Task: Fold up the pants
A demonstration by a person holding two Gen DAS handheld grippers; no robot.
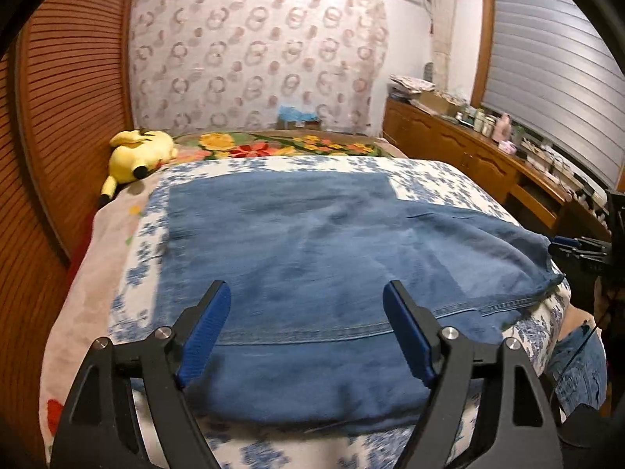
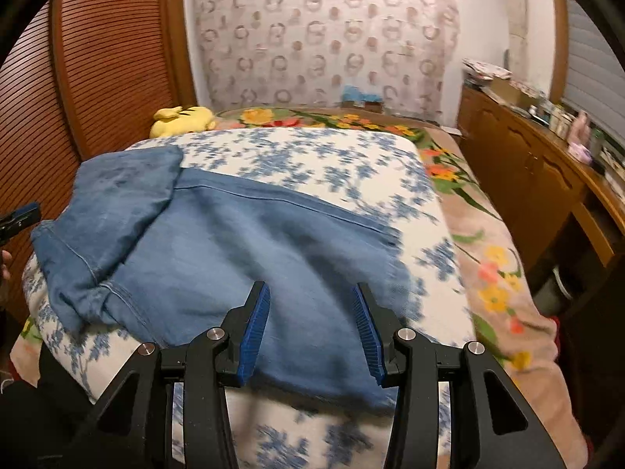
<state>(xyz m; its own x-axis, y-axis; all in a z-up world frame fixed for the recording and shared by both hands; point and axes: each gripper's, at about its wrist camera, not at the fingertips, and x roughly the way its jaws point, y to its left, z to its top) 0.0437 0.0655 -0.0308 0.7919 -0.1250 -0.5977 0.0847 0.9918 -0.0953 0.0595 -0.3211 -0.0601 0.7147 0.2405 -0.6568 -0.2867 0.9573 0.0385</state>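
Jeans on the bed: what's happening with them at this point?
A person holding two sets of tongs is folding blue jeans on a bed covered with a blue-flowered blanket. One part of the jeans is already folded over the rest. Both the left tongs and right tongs hover open above the near edge of the denim, gripping nothing. A yellow plush toy lies near the head of the bed.
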